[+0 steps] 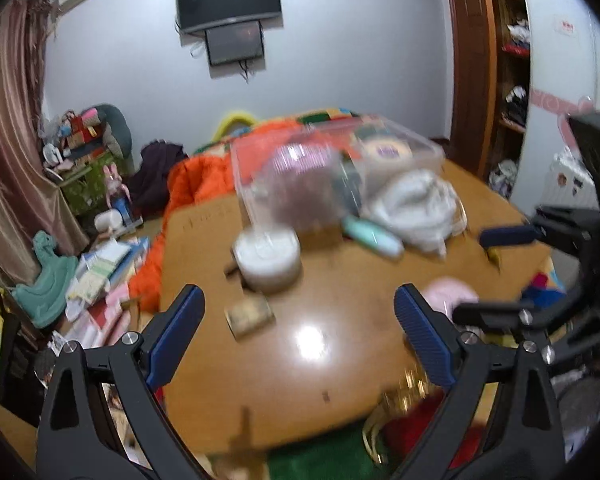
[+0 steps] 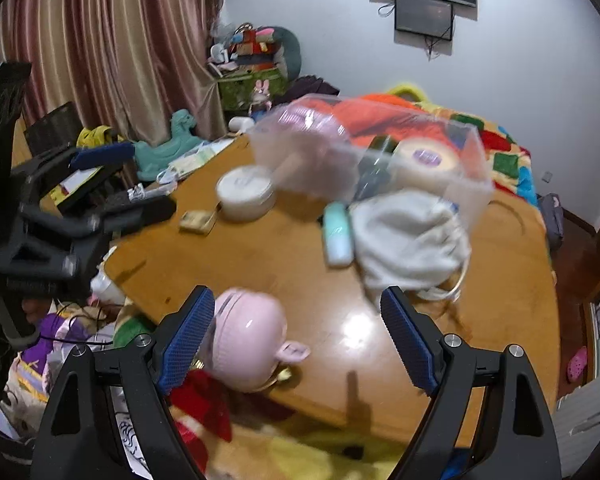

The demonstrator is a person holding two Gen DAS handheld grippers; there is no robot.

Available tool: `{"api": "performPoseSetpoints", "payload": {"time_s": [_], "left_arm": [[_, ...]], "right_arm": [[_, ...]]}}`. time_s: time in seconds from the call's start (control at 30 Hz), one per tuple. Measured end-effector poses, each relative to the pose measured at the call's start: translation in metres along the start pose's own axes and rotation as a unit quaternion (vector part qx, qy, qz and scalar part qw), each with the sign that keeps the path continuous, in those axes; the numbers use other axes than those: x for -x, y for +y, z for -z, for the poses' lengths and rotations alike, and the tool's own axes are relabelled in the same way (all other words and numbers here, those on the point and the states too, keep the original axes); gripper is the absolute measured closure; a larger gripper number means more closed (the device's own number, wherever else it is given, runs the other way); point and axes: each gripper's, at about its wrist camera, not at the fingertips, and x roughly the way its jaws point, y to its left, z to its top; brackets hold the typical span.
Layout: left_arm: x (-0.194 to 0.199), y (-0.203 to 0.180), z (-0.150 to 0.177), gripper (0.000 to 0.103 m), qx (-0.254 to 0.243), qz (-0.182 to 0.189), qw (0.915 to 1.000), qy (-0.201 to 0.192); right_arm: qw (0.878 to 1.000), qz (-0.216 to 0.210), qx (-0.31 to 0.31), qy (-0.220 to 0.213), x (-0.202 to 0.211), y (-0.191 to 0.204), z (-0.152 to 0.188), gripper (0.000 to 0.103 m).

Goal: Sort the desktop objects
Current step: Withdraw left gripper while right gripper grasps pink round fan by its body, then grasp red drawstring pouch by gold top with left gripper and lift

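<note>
A clear plastic box (image 1: 332,168) (image 2: 364,152) with a tape roll (image 2: 424,160) and other items stands at the far side of the wooden table (image 1: 320,344). In front of it lie a white round jar (image 1: 268,256) (image 2: 244,192), a mint tube (image 1: 372,236) (image 2: 338,236), a white cloth (image 1: 416,208) (image 2: 408,236) and a small tan box (image 1: 250,316) (image 2: 198,222). A pink round case (image 2: 248,344) (image 1: 448,296) sits at the near edge. My left gripper (image 1: 300,328) is open and empty above the table. My right gripper (image 2: 298,340) is open, the pink case beside its left finger.
A bed with orange and patchwork blankets (image 1: 204,176) lies beyond the table. Books and toys (image 1: 100,272) clutter the floor to the left. A gold ring-shaped object (image 2: 456,284) lies under the cloth's edge. Both views are motion-blurred.
</note>
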Motion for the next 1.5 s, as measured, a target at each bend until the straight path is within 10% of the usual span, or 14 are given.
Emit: {"api": "performPoseSetpoints", "payload": {"time_s": [0.23,0.4,0.83,1.33,1.5], "left_arm": [[0.004,-0.019,0.046,0.007,0.015,0.037,0.9985,0.038],[0.005,-0.028,0.063,0.007,0.020,0.062,0.9964,0.054],[-0.019,-0.066,0.066,0.008,0.014,0.106,0.9916,0.074],[-0.043,-0.055,0.082,0.038,0.109,0.170,0.9662,0.161],[-0.055,-0.050,0.081,0.066,0.149,0.190,0.9554,0.170]], "right_arm": [[1.000,-0.013,-0.001,0.021,-0.022,0.006,0.014,0.023],[0.999,-0.011,0.011,0.032,-0.030,0.013,0.020,0.044],[1.000,-0.005,-0.008,0.007,-0.020,0.002,0.024,0.044],[0.999,-0.021,-0.038,-0.009,-0.009,-0.012,0.025,0.045],[0.998,-0.021,-0.048,-0.023,-0.002,-0.018,0.025,0.045]]}}
